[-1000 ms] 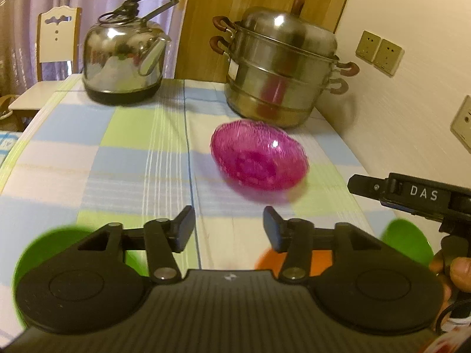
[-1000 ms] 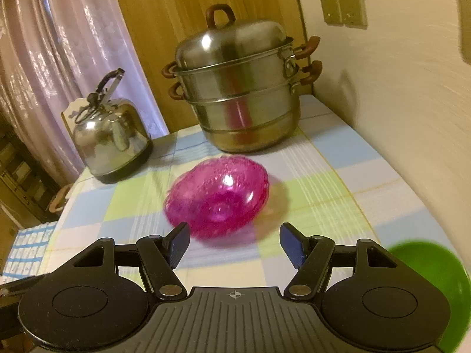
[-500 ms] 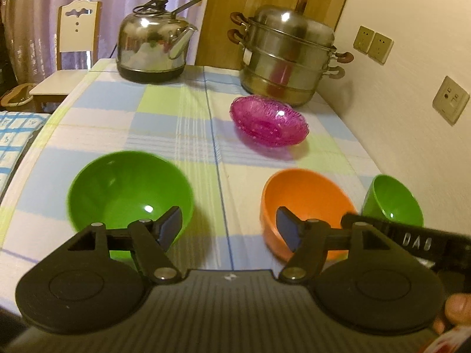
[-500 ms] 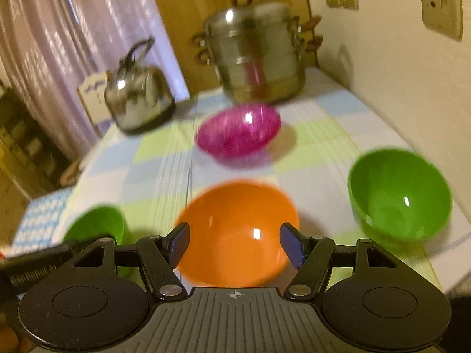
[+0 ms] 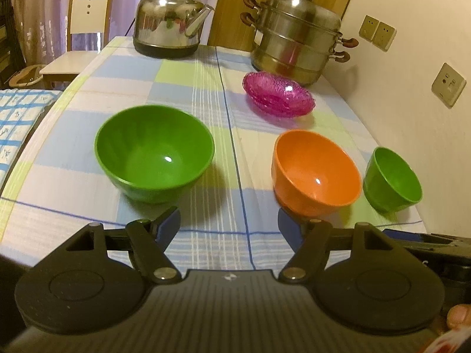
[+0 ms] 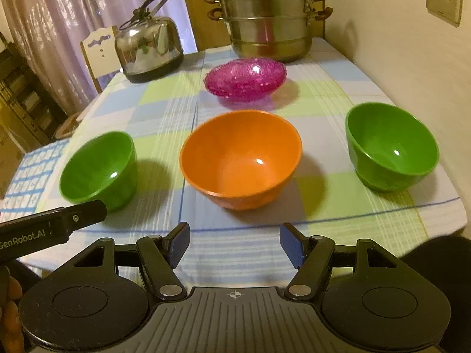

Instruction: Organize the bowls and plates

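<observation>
Both sets of jaws are standing wide and gripping nothing: left gripper [image 5: 229, 226] (just been opening) is hovering before the near green bowl [image 5: 154, 153], right gripper [image 6: 234, 242] facing the orange bowl [image 6: 240, 158]; pink glass plates [image 6: 245, 78] are sitting stacked behind.

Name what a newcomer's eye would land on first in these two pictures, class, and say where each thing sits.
The orange bowl stands out first, in the middle of the checked tablecloth, with a green bowl on its left and another on its right. Behind it lies a pink glass dish, and at the far end stand a shiny kettle and a steel pot.
</observation>
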Demonstrator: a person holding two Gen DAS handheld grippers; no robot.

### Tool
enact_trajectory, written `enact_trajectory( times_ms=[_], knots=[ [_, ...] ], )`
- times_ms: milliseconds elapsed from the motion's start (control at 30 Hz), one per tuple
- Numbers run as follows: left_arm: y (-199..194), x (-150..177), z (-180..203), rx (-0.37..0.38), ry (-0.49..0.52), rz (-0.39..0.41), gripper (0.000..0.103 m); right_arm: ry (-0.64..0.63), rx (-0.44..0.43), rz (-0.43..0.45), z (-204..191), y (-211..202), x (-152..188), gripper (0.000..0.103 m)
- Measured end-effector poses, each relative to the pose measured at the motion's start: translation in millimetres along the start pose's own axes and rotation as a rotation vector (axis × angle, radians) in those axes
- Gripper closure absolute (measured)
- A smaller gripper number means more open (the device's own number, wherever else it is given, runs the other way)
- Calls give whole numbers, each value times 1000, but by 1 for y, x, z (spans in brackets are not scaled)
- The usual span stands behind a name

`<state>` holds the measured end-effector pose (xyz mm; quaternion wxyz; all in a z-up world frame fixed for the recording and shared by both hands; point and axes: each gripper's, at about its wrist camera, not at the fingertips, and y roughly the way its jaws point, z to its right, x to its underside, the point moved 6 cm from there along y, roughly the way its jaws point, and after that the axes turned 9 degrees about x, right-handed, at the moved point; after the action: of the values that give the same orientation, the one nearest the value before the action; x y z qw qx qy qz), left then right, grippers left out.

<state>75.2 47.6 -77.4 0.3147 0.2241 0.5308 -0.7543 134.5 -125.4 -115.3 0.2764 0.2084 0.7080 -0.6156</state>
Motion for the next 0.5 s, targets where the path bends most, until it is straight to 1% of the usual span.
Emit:
enact_trajectory(
  times_ms=[133, 400, 500],
  knots=[
    [-1, 6, -1, -4, 2, -10, 32, 2, -5, -21, 0, -2, 10, 36],
    [0, 9, -1, 0, 2, -14, 31, 9, -1, -19, 0, -1, 8, 36],
    [-1, 9, -4, 2, 4, -12, 30, 23, -12, -17, 2, -1, 7, 36]
  ],
)
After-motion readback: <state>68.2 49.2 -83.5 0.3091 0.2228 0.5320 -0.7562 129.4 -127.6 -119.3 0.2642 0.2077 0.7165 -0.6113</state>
